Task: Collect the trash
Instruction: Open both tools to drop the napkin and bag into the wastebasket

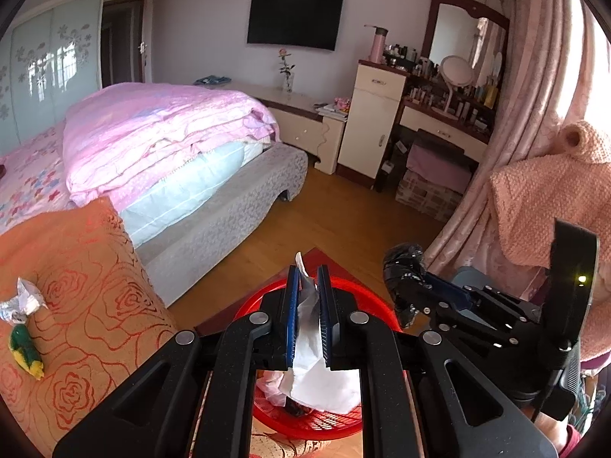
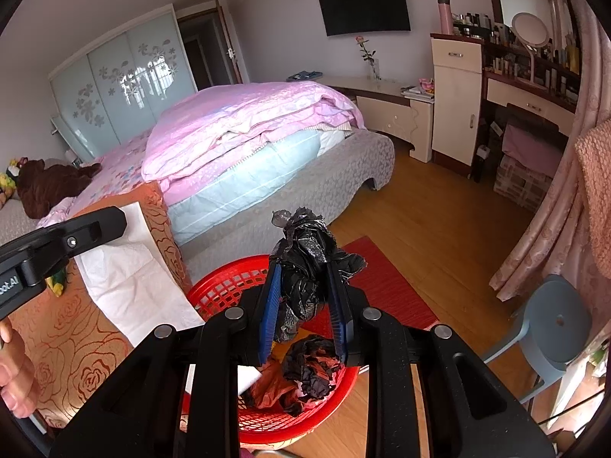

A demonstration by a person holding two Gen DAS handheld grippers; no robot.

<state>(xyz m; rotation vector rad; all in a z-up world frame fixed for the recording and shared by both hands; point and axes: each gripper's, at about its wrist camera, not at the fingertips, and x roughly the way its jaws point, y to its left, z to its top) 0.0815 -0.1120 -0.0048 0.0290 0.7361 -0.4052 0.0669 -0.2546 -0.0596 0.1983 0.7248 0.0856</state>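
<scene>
Bedroom, wood floor. Landmark taken: the red basket (image 2: 229, 286) on the floor at the foot of the orange rose-patterned cloth (image 1: 88, 294).

Your left tongs (image 1: 308, 297) were closed on a sheet of white tissue (image 1: 320, 378). The blue pads pinched its upper part; a corner stuck up past the tips, and the rest hung down toward the basket's opening. From the right wrist view, the same sheet spread wide beside the basket's rim, in front of the orange cloth.

Your right tongs (image 2: 305, 286) gripped a crumpled black plastic bag (image 2: 309, 259). The jaws stood a little apart with the wad pressed between them, and its top bunched above the tips. It hung over the basket, nearer the far rim.

Inside the basket lay a wad of black and reddish plastic (image 2: 309, 374) and a bit of white paper (image 2: 248, 376).

On the orange cloth, well to the left of the basket, lay a crinkled silver wrapper (image 1: 23, 301) and a green and yellow wrapper (image 1: 25, 351), close together, untouched.

A red mat (image 2: 382, 282) lay under and behind the basket. A blue-grey stool (image 2: 553, 328) stood to the right of it, well apart. The bed with its pink quilt (image 2: 244, 122) was beyond the basket.

Your left hand (image 2: 15, 374) showed at the edge of the right wrist view.
</scene>
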